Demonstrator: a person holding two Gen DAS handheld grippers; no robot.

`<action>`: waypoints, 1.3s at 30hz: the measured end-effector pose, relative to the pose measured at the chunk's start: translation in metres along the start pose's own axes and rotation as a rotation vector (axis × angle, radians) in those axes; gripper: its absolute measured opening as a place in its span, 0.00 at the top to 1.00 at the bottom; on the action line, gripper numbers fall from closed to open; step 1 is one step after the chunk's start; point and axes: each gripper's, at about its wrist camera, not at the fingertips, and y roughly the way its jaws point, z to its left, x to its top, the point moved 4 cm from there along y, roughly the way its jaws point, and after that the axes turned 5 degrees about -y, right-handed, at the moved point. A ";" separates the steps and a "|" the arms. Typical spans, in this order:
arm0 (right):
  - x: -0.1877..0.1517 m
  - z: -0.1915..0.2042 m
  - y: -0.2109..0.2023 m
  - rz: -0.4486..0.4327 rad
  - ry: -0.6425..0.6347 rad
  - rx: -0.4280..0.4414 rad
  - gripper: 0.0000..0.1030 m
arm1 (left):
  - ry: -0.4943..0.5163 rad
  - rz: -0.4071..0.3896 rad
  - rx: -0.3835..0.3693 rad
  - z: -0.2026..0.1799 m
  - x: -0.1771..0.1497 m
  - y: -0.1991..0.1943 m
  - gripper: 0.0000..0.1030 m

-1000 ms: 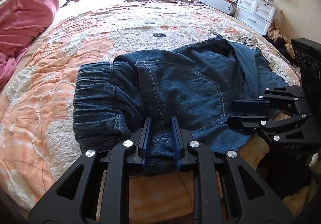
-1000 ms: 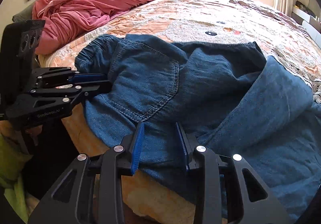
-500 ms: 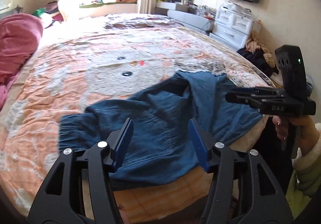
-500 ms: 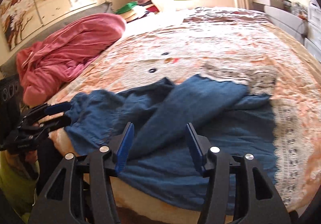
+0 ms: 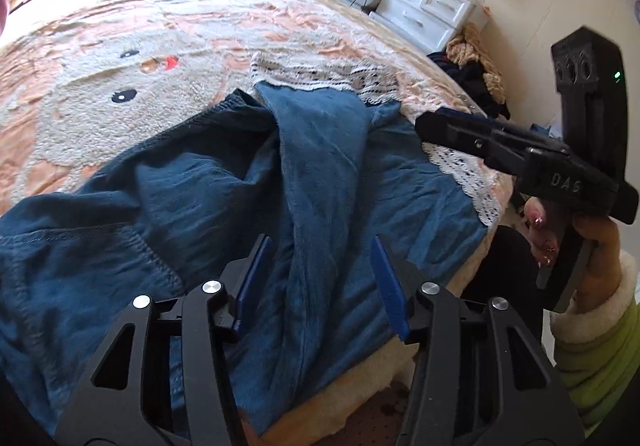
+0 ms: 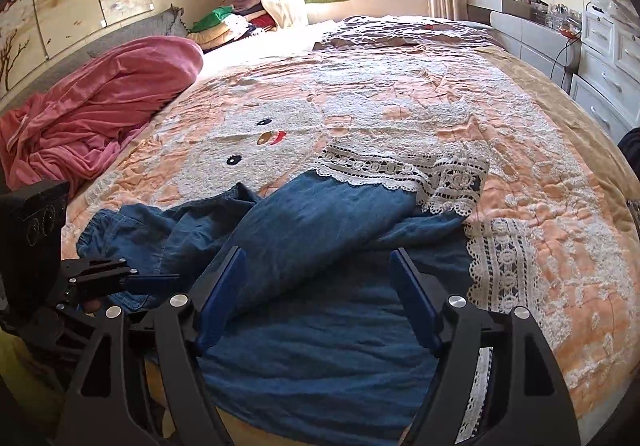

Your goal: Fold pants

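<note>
The blue denim pants [image 5: 328, 166] lie crumpled on the near part of the bed, one leg thrown across the other, with white lace hems [image 6: 400, 170] at the far right. My left gripper [image 5: 320, 270] hovers over the crossed leg near the bed's edge, its jaws closing with no cloth pinched between them. My right gripper [image 6: 318, 290] hangs over the pants [image 6: 320, 222] with its jaws opening wide and nothing held. The left wrist view shows the right gripper [image 5: 424, 126] side-on above the lace hem, held by a hand [image 5: 592, 242]. The left gripper [image 6: 172, 280] shows at the right wrist view's left edge.
An orange and white bedspread [image 6: 400, 86] with a cartoon face covers the bed. A pink blanket [image 6: 100, 106] is bunched at the far left. White drawers [image 5: 428, 6] and a heap of clothes [image 5: 472, 58] stand beside the bed's right edge.
Both grippers let go of the pants' near edge, opened and drew back and up. The left one swung right toward the legs. The right jaws stand wider than before.
</note>
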 end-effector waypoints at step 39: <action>0.112 -0.053 0.073 0.021 0.170 -0.005 0.91 | -0.004 -0.099 -0.100 0.013 0.019 -0.001 1.00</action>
